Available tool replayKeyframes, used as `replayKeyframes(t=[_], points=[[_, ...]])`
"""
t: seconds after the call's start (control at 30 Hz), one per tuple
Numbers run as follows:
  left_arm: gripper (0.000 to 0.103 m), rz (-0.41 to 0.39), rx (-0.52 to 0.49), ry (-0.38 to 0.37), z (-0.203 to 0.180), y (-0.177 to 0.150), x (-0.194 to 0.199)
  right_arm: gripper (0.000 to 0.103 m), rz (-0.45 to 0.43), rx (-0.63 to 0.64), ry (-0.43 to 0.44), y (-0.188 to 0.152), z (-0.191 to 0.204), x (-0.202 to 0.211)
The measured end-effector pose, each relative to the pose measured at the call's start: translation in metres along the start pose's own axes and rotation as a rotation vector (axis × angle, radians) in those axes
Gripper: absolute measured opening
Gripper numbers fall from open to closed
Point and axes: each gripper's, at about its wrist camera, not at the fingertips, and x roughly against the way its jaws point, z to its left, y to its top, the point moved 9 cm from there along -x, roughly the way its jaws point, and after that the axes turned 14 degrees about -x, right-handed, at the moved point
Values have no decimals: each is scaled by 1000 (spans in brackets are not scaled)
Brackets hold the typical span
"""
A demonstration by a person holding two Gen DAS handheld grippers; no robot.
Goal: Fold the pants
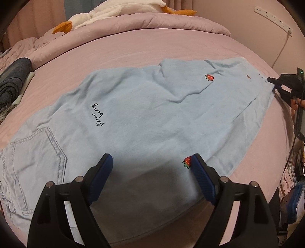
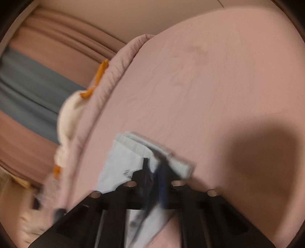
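Note:
Light blue pants (image 1: 144, 122) with strawberry patches lie spread on the pink bed, waist and back pocket at the left, leg ends at the right. My left gripper (image 1: 150, 164) is open and hovers just above the pants' near edge, holding nothing. My right gripper (image 2: 154, 167) is shut on the hem of the pants (image 2: 133, 150); the view is blurred. It also shows at the far right of the left wrist view (image 1: 276, 84), at the leg ends.
The pink bed sheet (image 1: 133, 49) surrounds the pants. A rolled pink duvet (image 1: 152, 21) with a white plush goose (image 1: 106, 13) lies at the back. Folded dark clothes (image 1: 13, 82) lie at the left. A power strip (image 1: 272, 17) hangs on the wall.

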Motion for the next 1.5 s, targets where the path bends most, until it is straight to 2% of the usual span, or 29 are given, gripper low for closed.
replayKeyframes(t=[0.1, 0.27, 0.4, 0.43, 0.47, 0.5, 0.57, 0.6, 0.63, 0.73, 0.8, 0.9, 0.97, 1.03, 1.07, 1.1, 1.17, 1.27, 1.37, 1.4, 1.5], points=[[85, 8, -2, 4, 0, 0, -1, 7, -45, 51, 5, -5, -1, 11], [86, 13, -11, 6, 3, 0, -2, 7, -57, 50, -6, -6, -16, 7], [86, 17, -4, 8, 5, -1, 3, 7, -67, 111, -89, -1, -14, 0], [85, 13, -1, 6, 5, -1, 6, 11, -93, 118, -116, 4, -14, 5], [85, 5, 4, 1, 5, -1, 11, 26, -156, 129, -181, 12, -18, 16], [85, -8, 10, -3, 7, -2, 16, 42, -205, 141, -205, 17, -18, 26], [86, -38, 30, -15, 10, 1, 25, 44, -241, 201, -175, 17, -6, 39], [86, -52, 42, -21, 13, 3, 28, 44, -231, 269, -156, 10, 7, 42], [86, -63, 50, -16, 15, 4, 30, 44, -201, 337, -143, -1, 19, 40], [85, -71, 96, 3, 27, 6, 30, 43, -29, 598, -73, -63, 61, 21], [85, -72, 129, 15, 38, 3, 28, 43, 86, 770, -20, -122, 84, 5], [82, -35, 166, 102, 66, -12, 21, 43, 213, 984, 19, -205, 99, -13], [76, -10, 193, 107, 83, -33, 18, 43, 286, 1144, 0, -258, 92, -25], [76, 5, 185, 131, 92, -49, 23, 43, 326, 1305, -49, -293, 79, -34], [76, 1, 177, 129, 96, -58, 28, 42, 238, 1418, -56, -300, 75, -30], [76, -3, 173, 120, 100, -66, 32, 42, 202, 1486, -52, -302, 77, -25], [76, -19, 163, 96, 104, -79, 40, 42, 256, 1477, -64, -294, 76, -21], [76, -26, 132, 100, 107, -91, 49, 43, 410, 1298, -85, -270, 86, -30], [77, -56, 162, 87, 114, -83, 54, 43, 493, 1140, 28, -264, 121, -37], [77, -74, 180, 83, 119, -77, 55, 43, 531, 1089, 82, -267, 139, -43], [77, -144, 232, 54, 131, -52, 55, 43, 617, 1005, 164, -284, 183, -70]])
